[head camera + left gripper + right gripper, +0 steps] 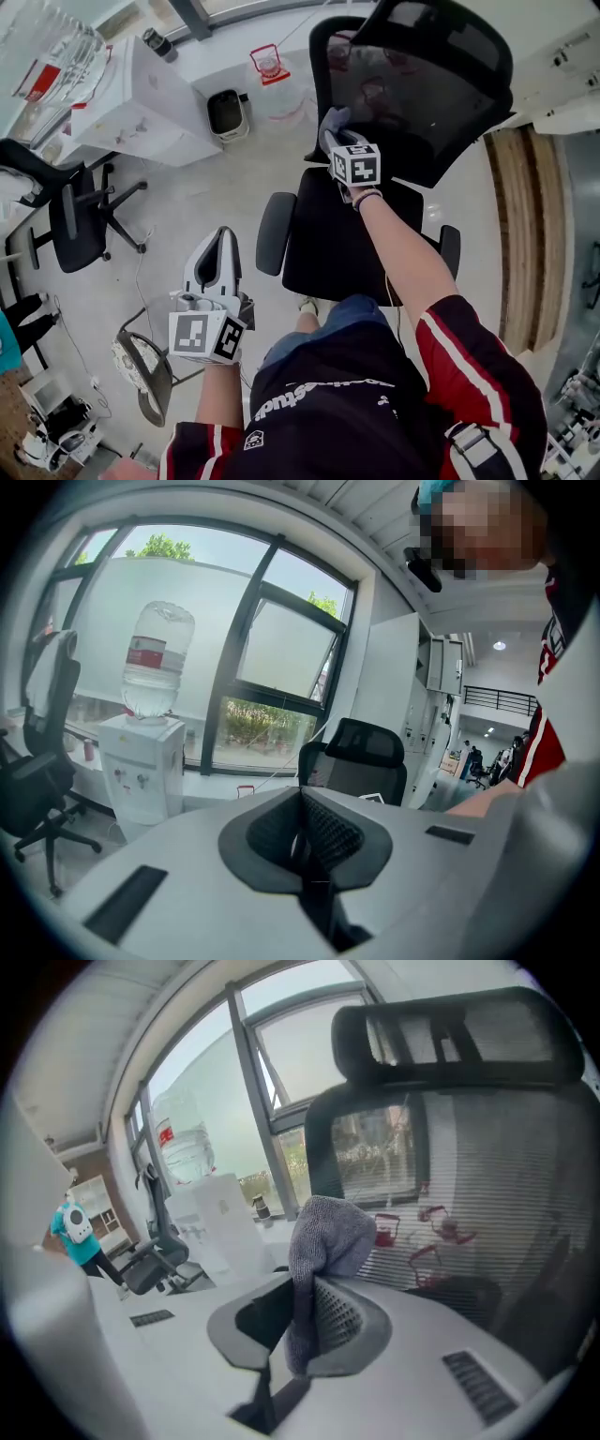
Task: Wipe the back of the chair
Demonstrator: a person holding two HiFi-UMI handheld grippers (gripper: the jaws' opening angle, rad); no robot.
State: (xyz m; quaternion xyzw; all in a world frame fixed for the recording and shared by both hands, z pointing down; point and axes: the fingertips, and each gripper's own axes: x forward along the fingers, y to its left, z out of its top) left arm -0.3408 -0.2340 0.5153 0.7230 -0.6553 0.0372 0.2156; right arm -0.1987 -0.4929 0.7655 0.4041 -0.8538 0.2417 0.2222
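Item 1. Office chair (pixel 349 246): black, with armrests and a headrest (pixel 450 1027). It stands directly in front of the person, seat toward them. Its mesh backrest (pixel 427 103) is upright, and the window frames show through the mesh in the right gripper view.

Item 2. Right gripper (pixel 339 141): held forward on an outstretched arm at the picture-left edge of the backrest. In its own view the jaws are clamped on a grey cloth (pixel 323 1232), with the pads pressed on the fabric.

Item 3. Grey cloth: knitted texture. A bunch rises above the jaw tips and a fold hangs down between them. In the head view it lies against the backrest's frame edge (pixel 333 122). Whether it touches the mesh cannot be told.

Item 4. Left gripper (pixel 221 246): held low at the person's left side, over the floor and well apart from the chair. Its own view shows the jaws (pixel 305 841) closed together with nothing between them, and the office chair beyond them.

Item 5. Water dispenser (pixel 141 761): white, with an inverted bottle (pixel 157 658) bearing a red label. It stands by the window, left of the chair.

Item 6. Waste bin (pixel 227 114): dark inside, on the floor between the dispenser and the chair.

Item 7. Second chair (pixel 80 214): black, on castors, at far left.
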